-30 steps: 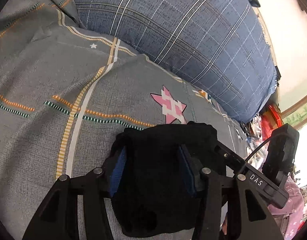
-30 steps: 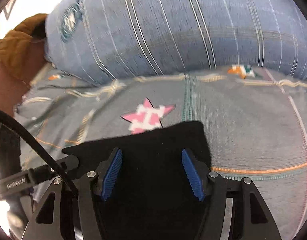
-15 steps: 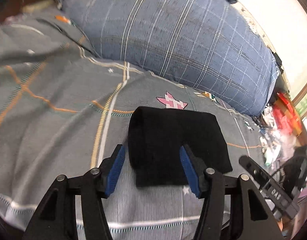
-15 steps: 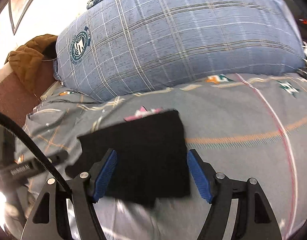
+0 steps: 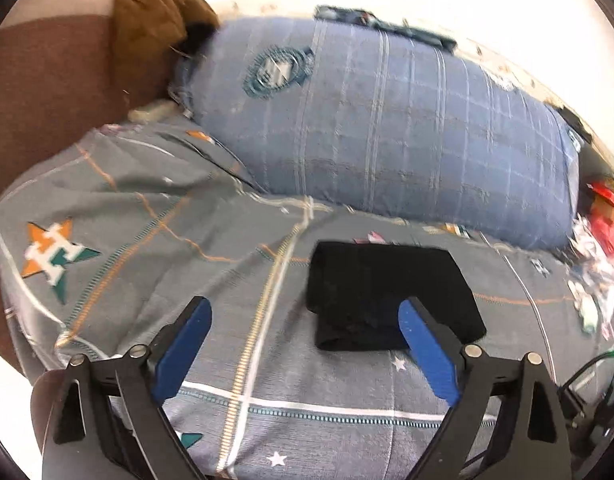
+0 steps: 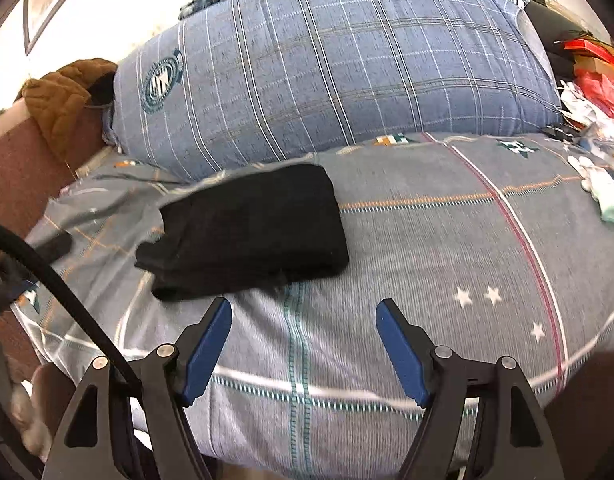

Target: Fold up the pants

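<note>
Bedsheet (image 6: 447, 240) carried folded black pants (image 6: 251, 228), lying flat just before big plaid pillow (image 6: 347, 72). Pants' long axis ran across my view, in both cameras. Bundle sat ahead-left of my right gripper (image 6: 303, 344), ahead-right of my left gripper (image 5: 303, 344), so roughly between them. Both jaws were spreading, nothing between pads; neither touched cloth. Left looked marginally nearer, I judged.

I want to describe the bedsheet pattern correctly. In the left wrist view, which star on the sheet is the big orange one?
The large star at the far left of the sheet: orange, white and teal. The other stars nearby are tiny and plain white.
</note>
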### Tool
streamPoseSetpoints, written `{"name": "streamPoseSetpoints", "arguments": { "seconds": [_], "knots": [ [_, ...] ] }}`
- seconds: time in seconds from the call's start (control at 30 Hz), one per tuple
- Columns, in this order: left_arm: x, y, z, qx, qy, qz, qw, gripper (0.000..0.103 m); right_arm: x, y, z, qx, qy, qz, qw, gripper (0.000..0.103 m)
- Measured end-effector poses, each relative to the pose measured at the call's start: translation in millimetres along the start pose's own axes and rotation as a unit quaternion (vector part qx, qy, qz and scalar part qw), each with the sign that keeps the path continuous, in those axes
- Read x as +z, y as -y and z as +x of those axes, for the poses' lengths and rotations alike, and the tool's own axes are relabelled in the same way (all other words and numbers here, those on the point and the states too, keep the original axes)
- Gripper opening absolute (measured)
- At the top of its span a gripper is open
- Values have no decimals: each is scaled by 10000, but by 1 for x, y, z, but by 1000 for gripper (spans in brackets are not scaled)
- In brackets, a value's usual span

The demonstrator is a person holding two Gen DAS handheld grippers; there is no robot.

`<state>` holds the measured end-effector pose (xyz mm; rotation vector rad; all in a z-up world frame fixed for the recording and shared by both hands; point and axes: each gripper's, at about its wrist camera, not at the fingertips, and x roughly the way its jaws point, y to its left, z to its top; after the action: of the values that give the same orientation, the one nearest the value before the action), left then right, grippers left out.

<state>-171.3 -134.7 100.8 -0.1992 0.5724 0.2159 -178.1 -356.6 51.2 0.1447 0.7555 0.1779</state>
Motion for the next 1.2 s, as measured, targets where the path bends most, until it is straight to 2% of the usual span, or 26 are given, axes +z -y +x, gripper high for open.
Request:
{"name": "streamPoseSetpoints", "arguments": {
  "seconds": [0.1,0.2,0.37,0.6,0.97,1.1,1.2],
  "knots": [
    [0,-2,-12,89,261,-42,9996,96,-1,-4,-2,-3,20,-77,10000,79],
    [-1,1,-16,175,287,28,9994,97,-1,-10,-6,-47,113,-195,9997,79],
    [-7,11,-7,359,-71,328,9988,97,-2,-15,-10,-68,168,-292,9994,82],
    [-16,22,1,305,-343,598,9972,97,-4,-15,-6,-90,31,-277,9996,82],
    [-22,19,17,248,-704,576,9955,97,-5,-14,1,-111,-97,-326,9994,83],
    [-18,6,34,-15,-1017,376,9941,97,0,-7,7,-120,-164,-326,9993,83],
    [-9,-19,60,-651,-1395,-198,9879,97,14,5,15,-27,-215,-308,9993,83]
  ]
}}
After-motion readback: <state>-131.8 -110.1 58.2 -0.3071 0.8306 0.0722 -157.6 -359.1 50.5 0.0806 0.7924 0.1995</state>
